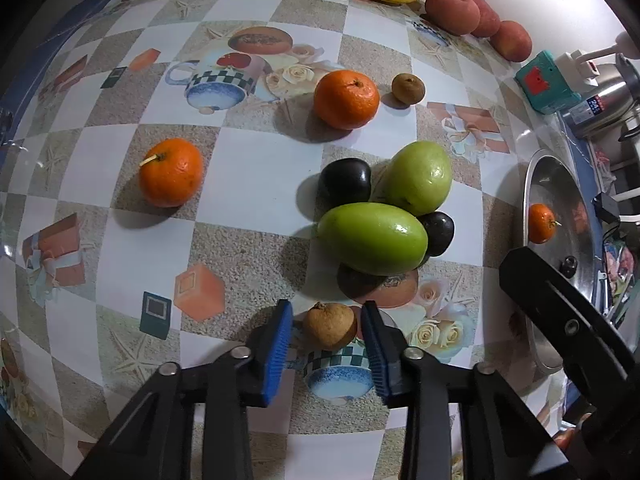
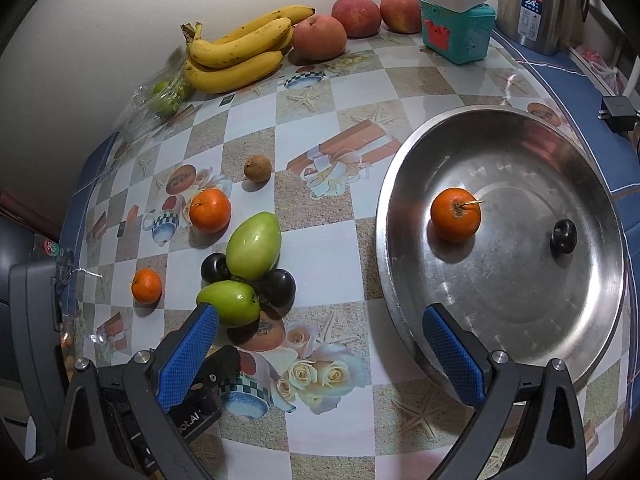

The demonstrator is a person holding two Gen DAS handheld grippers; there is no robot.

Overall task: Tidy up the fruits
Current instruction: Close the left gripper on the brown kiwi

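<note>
A small brown longan [image 1: 330,326] lies on the patterned tablecloth between the blue pads of my left gripper [image 1: 328,320]. The pads stand close on either side with a thin gap showing, so the jaws are open. Just beyond it sit two green fruits [image 1: 372,238], two dark plums [image 1: 346,182], two oranges [image 1: 171,178] and a second longan [image 1: 408,87]. My right gripper [image 2: 320,320] hangs wide open and empty over the cloth beside the steel pan [image 2: 384,240]. In the pan are an orange [image 2: 455,215] and a plum [image 2: 563,236].
Bananas [image 2: 236,52] and peaches [image 2: 320,38] line the wall at the back, next to a bag of green fruit [image 2: 166,96]. A teal box [image 2: 456,36], a white power strip and a steel kettle [image 2: 528,4] stand at the back right.
</note>
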